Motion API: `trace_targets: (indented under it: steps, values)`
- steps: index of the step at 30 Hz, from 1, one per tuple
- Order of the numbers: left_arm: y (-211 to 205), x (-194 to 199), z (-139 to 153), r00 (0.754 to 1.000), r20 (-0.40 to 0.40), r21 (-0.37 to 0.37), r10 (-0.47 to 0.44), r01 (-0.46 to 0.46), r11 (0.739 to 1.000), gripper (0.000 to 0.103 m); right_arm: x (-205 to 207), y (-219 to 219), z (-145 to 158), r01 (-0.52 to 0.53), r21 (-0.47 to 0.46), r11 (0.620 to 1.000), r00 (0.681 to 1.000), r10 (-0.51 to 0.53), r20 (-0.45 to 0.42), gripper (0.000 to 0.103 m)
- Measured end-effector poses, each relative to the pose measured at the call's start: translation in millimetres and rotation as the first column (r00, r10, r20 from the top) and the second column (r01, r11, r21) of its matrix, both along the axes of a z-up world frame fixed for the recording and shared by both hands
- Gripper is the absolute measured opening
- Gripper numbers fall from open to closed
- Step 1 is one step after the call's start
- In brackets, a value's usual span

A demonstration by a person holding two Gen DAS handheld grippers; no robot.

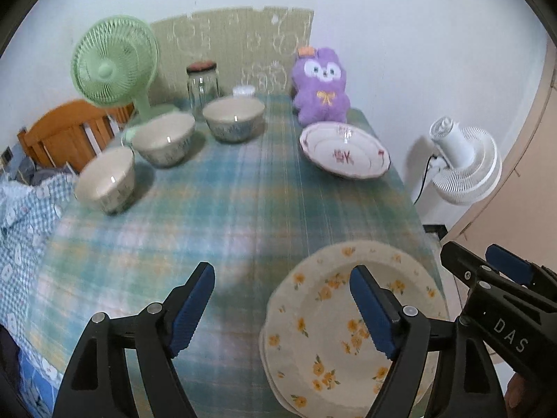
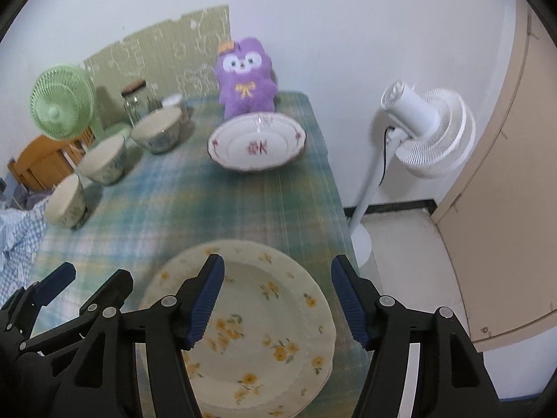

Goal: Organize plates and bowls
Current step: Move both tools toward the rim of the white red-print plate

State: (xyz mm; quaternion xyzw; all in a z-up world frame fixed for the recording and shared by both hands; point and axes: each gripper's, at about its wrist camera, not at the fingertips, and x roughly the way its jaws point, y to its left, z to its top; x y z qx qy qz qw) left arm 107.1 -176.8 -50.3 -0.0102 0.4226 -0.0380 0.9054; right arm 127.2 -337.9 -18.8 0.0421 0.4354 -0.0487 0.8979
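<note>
Both tongs hang released over the near right corner of the table (image 1: 226,209), nothing between their blue pads: the left gripper (image 1: 282,310) stands wide over the bare plaid cloth and the left rim of the yellow-flowered plates (image 2: 243,331), the right gripper (image 2: 276,299) above that stack's right side and the table's right edge. The stack lies flat, close to the right edge. Far right sits a red-patterned plate (image 1: 344,151) just in front of a purple plush toy (image 1: 322,87). Three bowls (image 1: 163,142) run in a line along the far left, apart from one another, with a green fan (image 1: 115,62) and a glass jar (image 1: 202,85) behind them. The middle of the cloth lies open. Beyond the right edge stands a white floor fan (image 2: 428,132).
</note>
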Motion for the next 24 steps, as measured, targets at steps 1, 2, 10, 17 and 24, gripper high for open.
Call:
trace_targets:
  steps: [1,2,10,17,24]
  values:
    - [2.4,0.0,5.8,1.0,0.012,0.003,-0.004,0.004,1.0,0.082,-0.4,2.0,3.7,0.002,-0.004,1.0,1.0,-0.002,0.007,0.067]
    - [4.0,0.7,9.9,1.0,0.018,0.004,-0.007,0.007,1.0,0.082,-0.7,5.0,8.8,0.005,-0.009,1.0,1.0,-0.005,0.014,0.067]
    - [19.3,5.9,42.9,0.995,0.093,-0.003,-0.042,0.043,0.999,0.083,-1.1,19.0,43.4,0.062,-0.006,0.998,0.994,-0.061,0.085,0.067]
    - [23.2,19.5,58.3,0.989,0.132,-0.017,-0.063,0.066,0.998,0.084,7.8,22.6,63.1,0.096,-0.023,0.995,0.987,-0.092,0.134,0.067]
    - [18.5,37.2,63.0,0.989,0.145,-0.007,-0.042,0.043,0.999,0.088,26.9,17.1,68.6,0.069,-0.032,0.997,0.985,-0.063,0.161,0.067]
